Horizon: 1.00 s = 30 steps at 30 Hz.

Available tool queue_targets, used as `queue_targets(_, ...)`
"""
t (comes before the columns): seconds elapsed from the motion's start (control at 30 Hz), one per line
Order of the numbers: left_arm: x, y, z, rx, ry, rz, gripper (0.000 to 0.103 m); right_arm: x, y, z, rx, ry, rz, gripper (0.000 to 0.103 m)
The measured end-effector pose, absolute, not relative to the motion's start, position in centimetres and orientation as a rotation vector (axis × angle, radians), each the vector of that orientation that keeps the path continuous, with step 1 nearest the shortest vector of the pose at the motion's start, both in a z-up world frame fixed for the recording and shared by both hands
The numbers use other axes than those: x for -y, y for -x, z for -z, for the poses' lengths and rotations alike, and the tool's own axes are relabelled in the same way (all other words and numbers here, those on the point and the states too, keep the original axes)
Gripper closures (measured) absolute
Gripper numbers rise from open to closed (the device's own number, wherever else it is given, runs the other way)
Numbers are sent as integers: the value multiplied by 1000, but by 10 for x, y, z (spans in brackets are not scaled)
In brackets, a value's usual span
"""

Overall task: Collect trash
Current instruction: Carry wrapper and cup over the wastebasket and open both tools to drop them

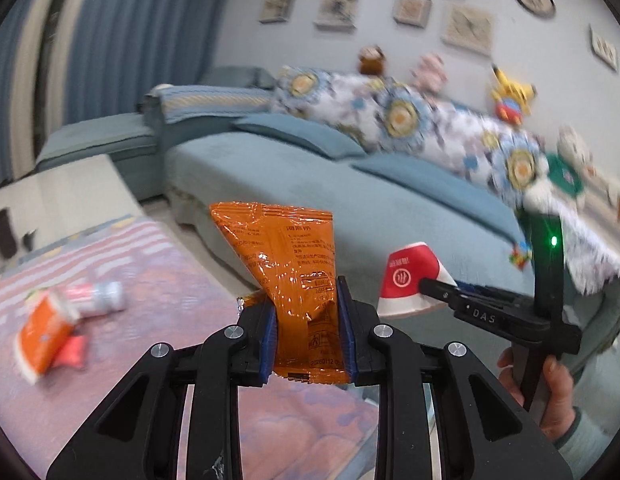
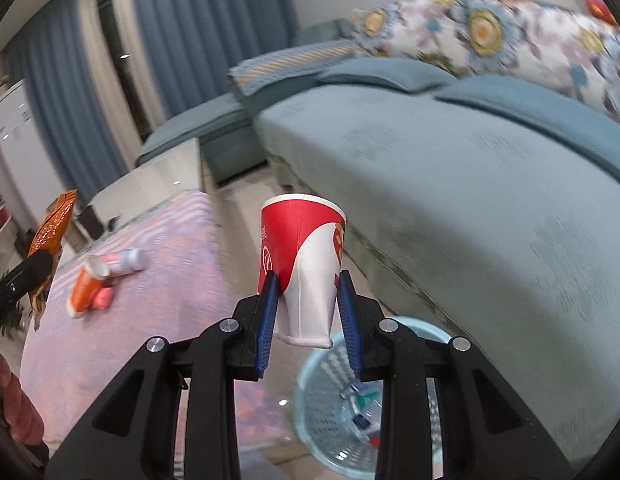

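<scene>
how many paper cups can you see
2: a red and white paper cup held in the right gripper, and an orange paper cup lying on the pink rug. Others may be hidden.

Pink striped rug [image 2: 158, 300] spread over the floor [image 2: 246, 200]. On the rug, close together: orange-and-white paper cup [image 2: 82, 286] lying on its side, small pink-labelled bottle [image 2: 124, 260], pink scrap [image 2: 102, 298]. On the floor beside the rug, pale blue perforated basket [image 2: 321, 420].

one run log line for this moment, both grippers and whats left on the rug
left gripper: shut on orange wrapper | right gripper: shut on paper cup | basket: below cup | rug: trash remains
</scene>
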State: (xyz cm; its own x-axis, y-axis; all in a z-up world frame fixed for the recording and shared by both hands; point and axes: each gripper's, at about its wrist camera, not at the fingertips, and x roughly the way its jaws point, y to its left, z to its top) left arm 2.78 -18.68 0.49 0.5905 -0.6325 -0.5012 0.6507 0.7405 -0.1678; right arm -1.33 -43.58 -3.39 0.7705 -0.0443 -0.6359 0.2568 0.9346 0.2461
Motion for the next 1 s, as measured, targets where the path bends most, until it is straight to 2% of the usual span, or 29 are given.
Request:
queue_targets(0.23,263,-31,48,-714,-156,902,78,467,19,88,-790,-382,245,75)
queue_targets(0.43,294,-30,84,-810,-193,983,76,481,23,123,-870,-428,289,74)
queue_targets(0.47,297,-31,88,-823,-201,989,75,484,24,128,-881,-436,299,74)
queue_targets(0.57,304,-32,97,-856,-212,995,61,490,27,137,-902,-454,309,74)
queue_targets(0.63,305,-33,101,-873,-204,1002,56,491,28,139,-908,-460,312,74)
queue_targets(0.7,304,-34,102,-880,-198,998,45,491,31,139,-907,-464,312,74)
queue_targets(0.83,295,-38,101,-898,-171,997,45,489,32,134,-899,-468,303,74)
queue_targets(1.0,277,-44,93,-891,-119,971,39,480,32,123,-881,-459,274,74)
